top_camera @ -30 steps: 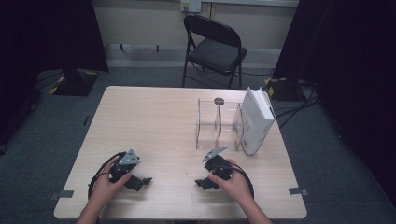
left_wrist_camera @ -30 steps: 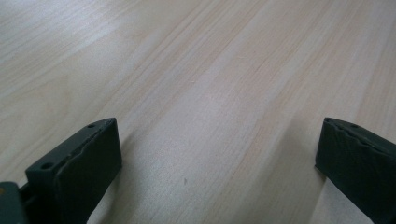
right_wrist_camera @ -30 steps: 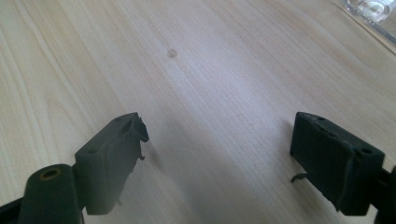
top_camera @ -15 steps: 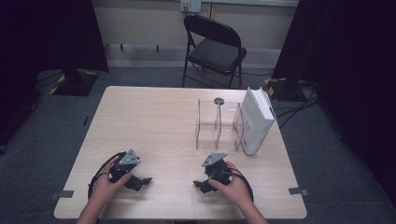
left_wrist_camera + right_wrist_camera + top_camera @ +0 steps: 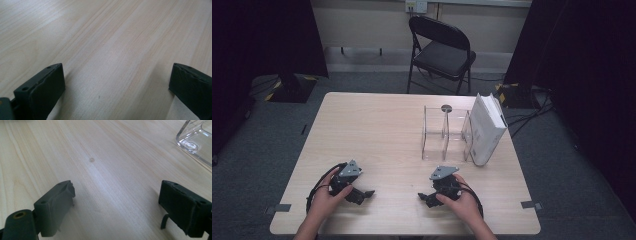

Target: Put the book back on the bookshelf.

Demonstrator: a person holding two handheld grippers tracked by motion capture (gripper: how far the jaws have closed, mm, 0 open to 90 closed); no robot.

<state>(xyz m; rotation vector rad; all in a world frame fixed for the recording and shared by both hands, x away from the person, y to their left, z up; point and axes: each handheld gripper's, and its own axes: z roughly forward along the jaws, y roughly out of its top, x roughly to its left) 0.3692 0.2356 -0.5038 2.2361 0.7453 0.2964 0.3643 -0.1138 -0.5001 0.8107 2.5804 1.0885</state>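
We hold 2 black tongs low over the pale wooden tabletop (image 5: 382, 125), near our edge. The left tongs (image 5: 364, 194) sit in our left hand (image 5: 328, 196), and the right tongs (image 5: 424, 196) sit in our right hand (image 5: 464, 202). Both have their jaws spread wide with nothing between them, just bare wood.

The things nearest our right tongs are the clear plastic rack with upright dividers (image 5: 446, 134) and the thick white book (image 5: 486, 129), which stands in the rack's right end and leans a little. Both are well apart from the tongs, farther up the tabletop. One clear corner of the rack (image 5: 193, 141) peeks into the right gripper view.

What could go wrong? The rack looks light and see-through (easy to misjudge), so we think a bump from the tongs could push it or tip the book over. The book looks heavy and could slip from a weak pinch.

The tabletop is smooth with long grain lines and 1 small round mark (image 5: 91, 159). Behind it stands a black folding chair (image 5: 443, 50) on grey carpet, with dark curtains at both sides.
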